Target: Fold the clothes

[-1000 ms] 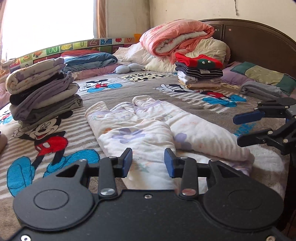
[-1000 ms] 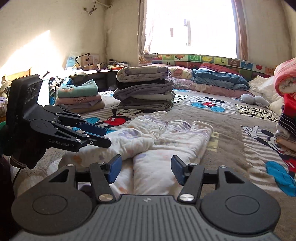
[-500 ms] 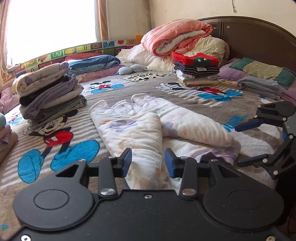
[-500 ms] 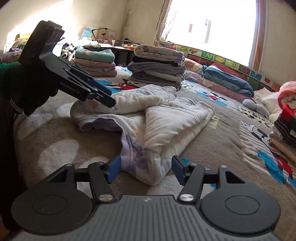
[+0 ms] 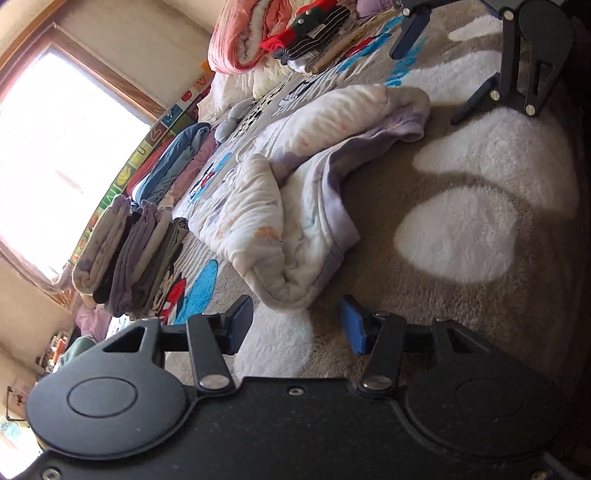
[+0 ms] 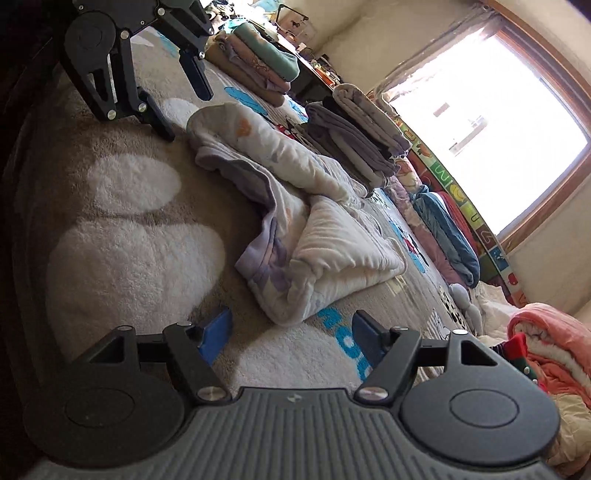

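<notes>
A white padded garment with pale purple print (image 5: 295,206) (image 6: 295,236) lies partly folded on the bed blanket, its two legs laid side by side and its purple-edged hem nearest me. My left gripper (image 5: 295,325) stands open just short of the garment's near left corner, nothing between its blue pads. My right gripper (image 6: 291,332) is open too, low over the blanket by the near right corner. Each view also shows the other gripper: the right one (image 5: 439,70) and the left one (image 6: 181,107), both hanging empty over the blanket.
A stack of folded clothes (image 5: 129,254) (image 6: 362,133) stands beyond the garment near the window. Another folded pile (image 6: 258,62) sits further left. A striped and red pile (image 5: 314,33) and a pink quilt (image 5: 236,40) (image 6: 554,339) lie by the pillows.
Both grippers have drawn back toward the near edge of the bed, dropped low and rolled sideways, so the garment now lies ahead of the fingertips instead of under them. Both stay open.
</notes>
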`<state>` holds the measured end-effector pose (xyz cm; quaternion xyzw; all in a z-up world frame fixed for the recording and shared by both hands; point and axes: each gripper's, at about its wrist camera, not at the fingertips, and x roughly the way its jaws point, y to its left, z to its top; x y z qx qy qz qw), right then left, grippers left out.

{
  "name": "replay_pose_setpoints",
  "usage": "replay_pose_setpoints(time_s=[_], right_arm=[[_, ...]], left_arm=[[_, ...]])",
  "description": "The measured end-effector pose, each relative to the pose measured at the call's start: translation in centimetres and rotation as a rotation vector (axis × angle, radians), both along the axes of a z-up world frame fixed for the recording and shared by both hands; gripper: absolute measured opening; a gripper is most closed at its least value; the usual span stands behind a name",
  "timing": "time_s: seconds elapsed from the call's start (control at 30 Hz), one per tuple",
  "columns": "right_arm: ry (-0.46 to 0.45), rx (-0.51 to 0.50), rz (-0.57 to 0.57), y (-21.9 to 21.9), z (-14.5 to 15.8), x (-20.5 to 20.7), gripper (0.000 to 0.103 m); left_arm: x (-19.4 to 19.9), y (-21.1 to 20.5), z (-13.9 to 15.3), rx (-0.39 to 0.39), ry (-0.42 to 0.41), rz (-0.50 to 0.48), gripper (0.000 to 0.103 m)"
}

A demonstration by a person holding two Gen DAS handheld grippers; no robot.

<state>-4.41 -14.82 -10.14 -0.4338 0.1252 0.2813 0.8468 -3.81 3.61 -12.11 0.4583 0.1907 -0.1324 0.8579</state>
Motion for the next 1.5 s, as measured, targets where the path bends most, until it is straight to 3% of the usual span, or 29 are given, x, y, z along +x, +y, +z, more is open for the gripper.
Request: replay_pose_setpoints(time_s=[0.27,0.47,0.5,0.6,0.7,0.73,0.8,0.9,1.17,1.23,1.3,1.5], right_arm=[[-0.061,0.054,0.013,0.0,-0.5,1.5,0.075],[-0.246,-0.032,0.043,0.8,-1.4,-0.4,0.074],[-0.268,-0.039,0.053,1.0,-1.6,-0.5,0.075],[-0.154,0.004,0.026,0.9,-1.1,0.5,0.064],[-0.127,0.013,0.01,1.0,-1.2,0.3,0.058],[-0.123,0.004,0.016,1.2,-1.4,0.1,0.046],[-0.106,0.007,0.038,1.4,-1.8,0.1,0.035],[-0.072,0.048,0.026,1.4,-1.6,0.9,0.036],[-0.019,0.161,-0.049,1.0,-1.5,2.6,0.042],[0.005,0.165,-0.045,1.0,-1.4,2.6,0.037],[0.042,0.18,-0.035,0.9,-1.2,2.8,0.028],[0.06,0.192,-0.025,0.7,0.0,1.8,0.018]], left_arm=[[0.5,-0.5,-1.1,0.114,-0.131,-0.019,0.054],[0.4,-0.8,-1.7,0.209,-0.236,-0.041,0.056],[0.4,-0.7,-1.6,0.195,-0.232,-0.029,0.055],[0.7,-0.3,-1.2,0.132,-0.207,0.017,0.055],[1.2,-0.1,-1.1,0.087,-0.182,0.035,0.052],[1.4,-0.1,-0.9,0.062,-0.169,0.043,0.049],[1.8,-0.1,-0.8,0.021,-0.145,0.057,0.043],[2.0,-0.2,-0.7,-0.015,-0.129,0.065,0.034],[1.8,-0.7,-0.8,-0.073,-0.12,0.067,0.031],[1.7,-0.9,-0.8,-0.075,-0.108,0.061,0.021],[1.3,-1.2,-0.8,-0.054,-0.112,0.048,0.017],[-0.8,-1.2,0.4,-0.056,-0.124,0.015,0.015]])
